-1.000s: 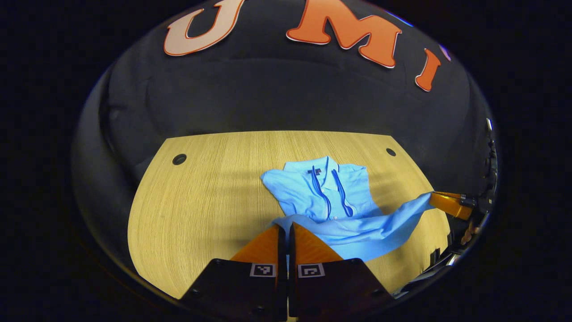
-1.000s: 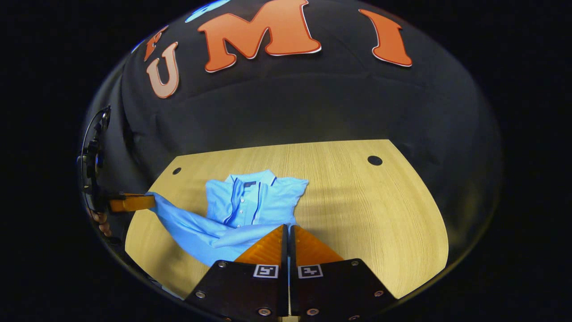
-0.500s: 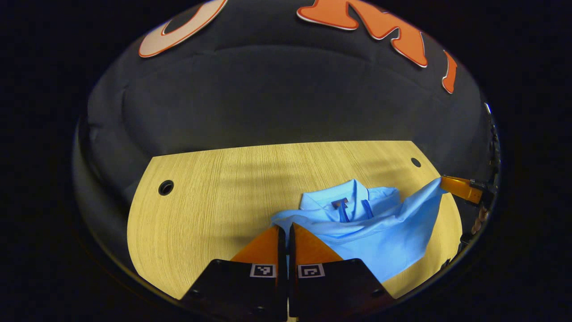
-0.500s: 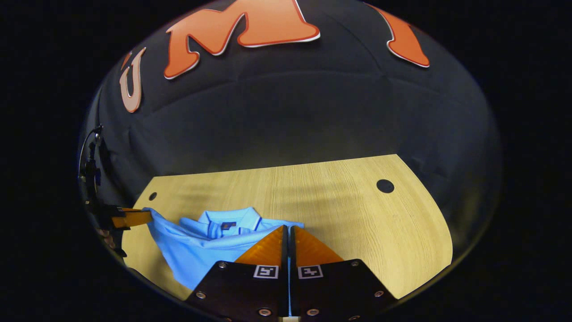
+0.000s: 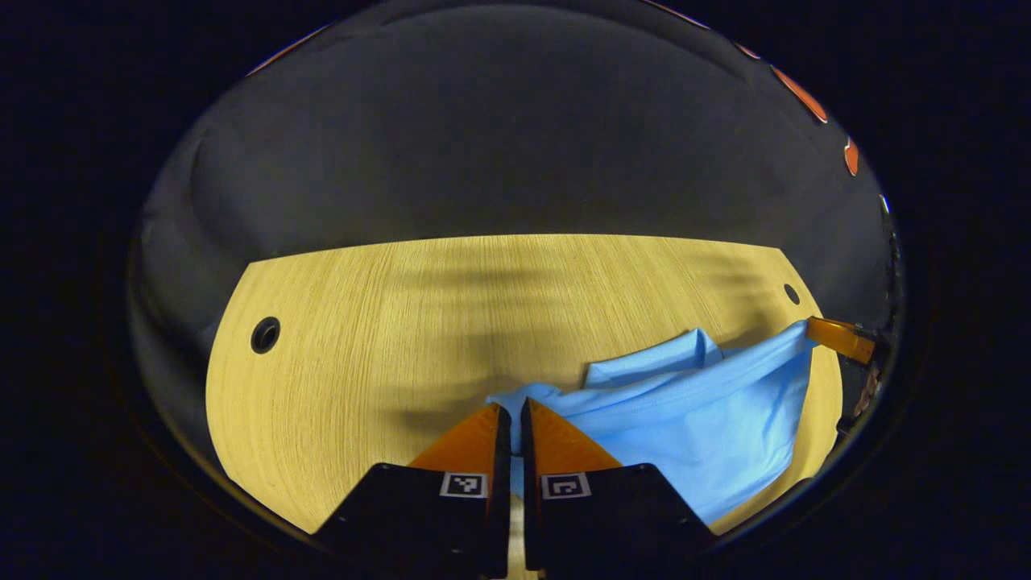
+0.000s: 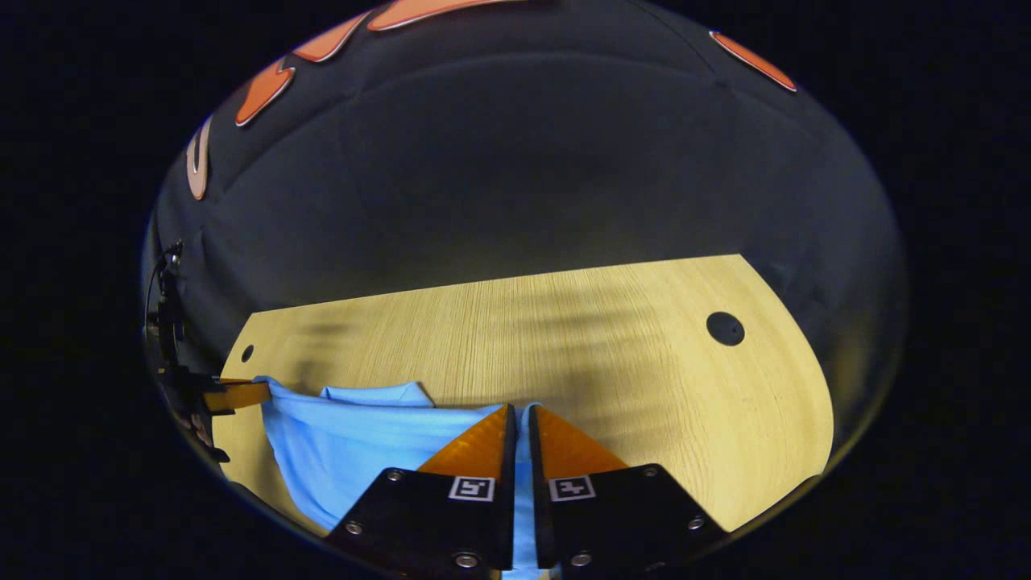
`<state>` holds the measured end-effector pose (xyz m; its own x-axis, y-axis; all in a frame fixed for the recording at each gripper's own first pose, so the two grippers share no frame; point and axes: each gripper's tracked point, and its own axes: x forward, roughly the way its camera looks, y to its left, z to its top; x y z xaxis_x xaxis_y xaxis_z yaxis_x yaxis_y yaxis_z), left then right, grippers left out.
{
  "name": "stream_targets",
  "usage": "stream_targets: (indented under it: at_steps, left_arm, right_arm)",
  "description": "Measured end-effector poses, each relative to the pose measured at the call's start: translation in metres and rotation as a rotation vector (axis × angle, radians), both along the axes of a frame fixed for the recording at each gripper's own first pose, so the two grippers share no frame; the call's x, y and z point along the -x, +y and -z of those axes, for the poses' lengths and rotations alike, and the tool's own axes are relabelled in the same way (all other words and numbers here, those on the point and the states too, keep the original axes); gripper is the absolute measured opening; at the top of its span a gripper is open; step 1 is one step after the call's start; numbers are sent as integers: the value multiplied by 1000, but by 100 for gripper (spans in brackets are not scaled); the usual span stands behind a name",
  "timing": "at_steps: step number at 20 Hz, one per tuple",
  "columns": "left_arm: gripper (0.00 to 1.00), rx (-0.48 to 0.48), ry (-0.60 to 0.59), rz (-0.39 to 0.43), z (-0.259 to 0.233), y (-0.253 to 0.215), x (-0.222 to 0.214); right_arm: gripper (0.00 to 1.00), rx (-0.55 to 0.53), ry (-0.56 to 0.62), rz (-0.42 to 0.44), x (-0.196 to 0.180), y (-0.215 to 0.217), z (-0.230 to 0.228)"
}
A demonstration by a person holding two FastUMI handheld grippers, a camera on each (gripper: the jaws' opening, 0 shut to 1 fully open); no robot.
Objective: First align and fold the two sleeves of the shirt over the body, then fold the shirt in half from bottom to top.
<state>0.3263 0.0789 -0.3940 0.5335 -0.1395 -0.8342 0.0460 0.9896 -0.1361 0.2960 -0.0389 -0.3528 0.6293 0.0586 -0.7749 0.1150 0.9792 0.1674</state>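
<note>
Final fold, bottom to top. The left gripper point(image 5: 510, 419) has its two fingers drawn close together on one corner of the shirt point(image 5: 685, 435) hem, cloth pinched between them; the right gripper point(image 6: 521, 419) pinches the other hem corner in the same narrow way. In the left gripper view the right gripper point(image 5: 838, 338) appears far off at the right edge, its fingers closed on the hem; in the right gripper view the left gripper point(image 6: 238, 395) appears likewise at the left edge.

The shirt lies on the wooden table point(image 5: 362, 322), toward its near side. The held hem runs as a taut band from one gripper to the other, so its long axis lies left to right between the fingers. The collar point(image 5: 652, 362) peeks out just beyond that band, on the far side. The coming move appears to turn on this: the hem must travel a little farther away and then down to meet the collar line, and both grippers stand about equally near to it.

Compared with a second ago, the buttoned front, then open to sight, is now covered by the lifted lower half; the hem has advanced toward the far side and both cameras have tipped downward.
</note>
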Motion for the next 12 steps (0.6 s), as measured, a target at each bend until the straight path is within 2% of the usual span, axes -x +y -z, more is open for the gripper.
stream_targets:
  at_steps: [3,4,5,6,7,8,10,12]
  left_arm:
    - [58,-14,-41,-6,-12,3,5]
    - [74,-18,-54,-1,-20,4,9]
    - [89,-33,-69,4,-28,5,15]
    - [100,-49,-83,11,-35,2,21]
    - [100,-68,-99,19,-40,-2,29]
    - [100,-79,-117,28,-50,-5,37]
    - [100,-88,-167,34,-76,-13,53]
    - [100,-111,-231,27,-107,-15,72]
  right_arm:
    - [25,14,-4,20,4,-9,-9]
    - [35,16,-28,16,3,-12,-16]
    - [40,19,-55,11,4,-17,-25]
    - [51,22,-79,10,5,-17,-31]
    - [54,23,-106,8,5,-17,-41]
    - [64,23,-135,6,8,-18,-53]
    - [77,31,-186,-3,24,-18,-81]
    - [84,55,-224,-29,47,-20,-106]
